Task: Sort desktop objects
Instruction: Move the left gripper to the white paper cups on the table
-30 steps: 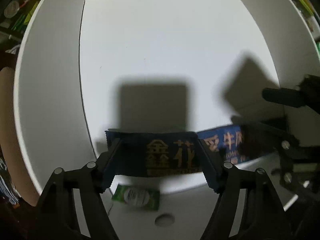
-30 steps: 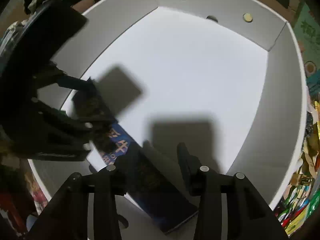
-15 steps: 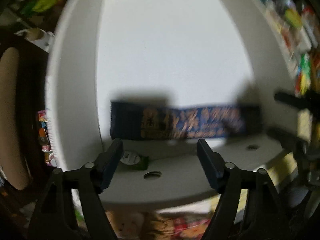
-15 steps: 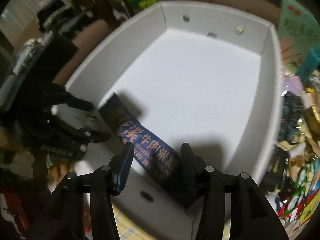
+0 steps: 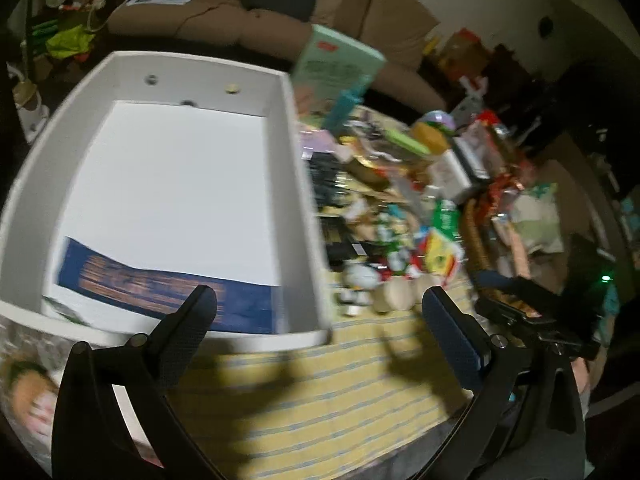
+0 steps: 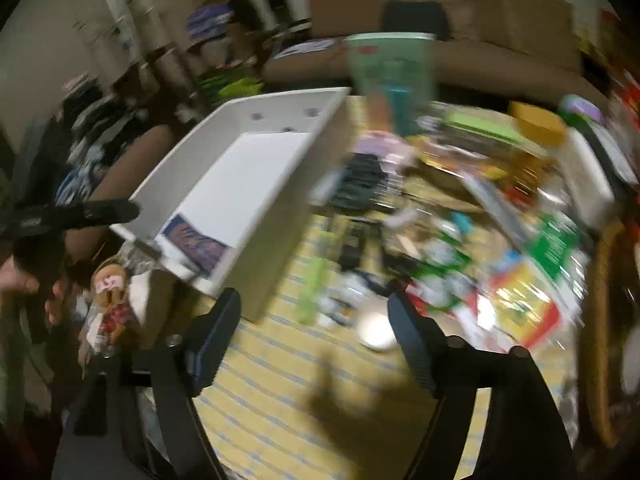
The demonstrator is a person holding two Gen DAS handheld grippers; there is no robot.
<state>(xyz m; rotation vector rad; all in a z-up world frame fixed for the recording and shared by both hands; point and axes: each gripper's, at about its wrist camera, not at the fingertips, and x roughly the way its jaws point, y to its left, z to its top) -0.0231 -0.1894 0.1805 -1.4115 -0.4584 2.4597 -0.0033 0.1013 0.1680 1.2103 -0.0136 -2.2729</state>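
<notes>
A long dark blue packet with gold lettering lies flat along the near wall inside the white box; the right wrist view shows the packet in the box too. My left gripper hangs above the box's near right corner, its jaws opening with nothing between them. My right gripper is over the striped yellow cloth to the right of the box, its jaws also opening and empty. Its tip pokes in at the right of the left wrist view.
A dense heap of small packets, boxes and toys covers the cloth right of the box. A pale green box stands behind it. A brown sofa runs along the back. A person's hand shows at far left.
Both grippers let go of the blue packet, which now lies in the box. They rose and swung right, out of the box, and their jaws spread wider.
</notes>
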